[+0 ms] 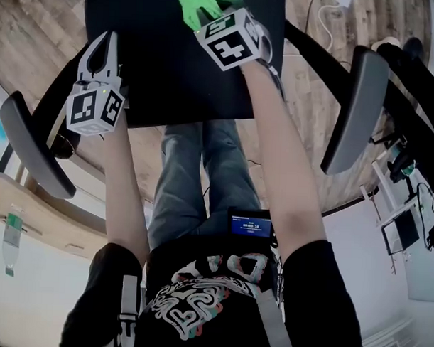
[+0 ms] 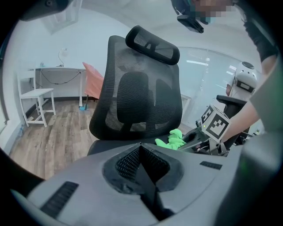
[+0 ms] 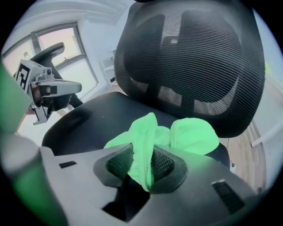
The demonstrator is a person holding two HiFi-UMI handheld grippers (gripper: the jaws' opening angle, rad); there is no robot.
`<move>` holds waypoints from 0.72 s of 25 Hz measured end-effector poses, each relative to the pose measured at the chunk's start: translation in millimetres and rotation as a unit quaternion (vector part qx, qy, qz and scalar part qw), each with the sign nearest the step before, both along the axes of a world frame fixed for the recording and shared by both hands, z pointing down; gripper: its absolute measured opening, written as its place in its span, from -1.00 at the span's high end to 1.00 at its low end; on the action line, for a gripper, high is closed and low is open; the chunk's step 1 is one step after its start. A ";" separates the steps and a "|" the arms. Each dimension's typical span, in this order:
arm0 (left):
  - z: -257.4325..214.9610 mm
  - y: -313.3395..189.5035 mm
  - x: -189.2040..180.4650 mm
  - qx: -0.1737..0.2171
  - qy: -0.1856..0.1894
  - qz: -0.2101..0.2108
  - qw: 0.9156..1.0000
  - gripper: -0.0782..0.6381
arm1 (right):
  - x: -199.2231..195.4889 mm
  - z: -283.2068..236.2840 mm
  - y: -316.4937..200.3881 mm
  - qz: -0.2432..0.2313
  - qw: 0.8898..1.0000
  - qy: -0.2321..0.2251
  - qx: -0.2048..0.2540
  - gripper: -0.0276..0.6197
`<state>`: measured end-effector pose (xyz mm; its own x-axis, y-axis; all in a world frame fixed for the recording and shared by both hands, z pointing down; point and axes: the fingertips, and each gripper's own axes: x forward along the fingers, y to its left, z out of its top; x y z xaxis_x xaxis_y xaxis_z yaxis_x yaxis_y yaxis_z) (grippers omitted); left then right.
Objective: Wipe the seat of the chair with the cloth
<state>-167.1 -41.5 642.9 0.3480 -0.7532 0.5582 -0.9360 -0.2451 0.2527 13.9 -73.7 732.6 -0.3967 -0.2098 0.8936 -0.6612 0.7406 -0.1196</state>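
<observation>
Left gripper (image 1: pixel 102 46) sits nearest, over the front-left corner of the seat (image 1: pixel 163 75), jaws together with nothing between them; can't tell if it touches the seat. Right gripper (image 1: pixel 208 16) is further in, jaws clamped on the green cloth (image 1: pixel 198 5), a fold of it pinched up between them and the rest bunched loose beyond the tips. The cloth lies on the seat toward its back edge, a bit right of middle, just in front of the mesh backrest (image 3: pixel 190 57). Most of the dark seat from there to the front edge is bare, so wiping looks barely under way. To do it well, probably: tip the right gripper down so the loose bunch presses flat on the seat, not just the pinched fold, then pull in straight strokes from back edge to front edge, each overlapping the one before, working across to the left edge. Grip needs to be firm, since only a narrow fold is held and drag on the fabric could pull it out. Armrests (image 1: pixel 29 145) flank both side edges, so strokes near them want care. The chair may swivel or roll under pressure; the left gripper is well placed to steady the front-left corner, clear of the wipe path.
</observation>
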 end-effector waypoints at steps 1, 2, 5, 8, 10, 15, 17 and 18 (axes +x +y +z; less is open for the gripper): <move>-0.1 -1.0 2.4 0.000 0.000 0.003 1.000 0.79 | 7.4 -1.5 -6.5 0.011 1.000 0.001 0.005 0.58; -0.3 -1.8 4.5 0.000 -0.001 0.007 1.000 0.79 | 14.6 -2.9 -12.6 0.023 1.000 0.002 0.010 0.58; -0.6 -2.6 9.7 -0.001 -0.004 0.015 1.000 0.79 | 40.1 -5.2 -27.4 0.059 0.998 0.011 0.024 0.58; 0.1 -4.1 14.7 -0.003 -0.005 0.023 1.000 0.78 | 67.5 -7.2 -40.2 0.103 0.994 0.019 0.031 0.58; 1.8 -4.5 15.9 -0.004 -0.008 0.028 1.000 0.79 | 82.9 -8.6 -46.7 0.135 0.990 0.023 0.034 0.58; 1.9 -5.8 19.4 -0.003 -0.009 0.030 0.999 0.79 | 113.8 -13.4 -57.7 0.218 0.975 0.032 0.038 0.58; 0.3 -5.9 19.4 -0.002 -0.007 0.028 1.000 0.79 | 123.6 -15.4 -59.0 0.237 0.970 0.046 0.043 0.58; -0.5 -5.6 18.4 -0.001 -0.006 0.026 1.000 0.79 | 128.6 -16.4 -59.2 0.243 0.967 0.053 0.046 0.58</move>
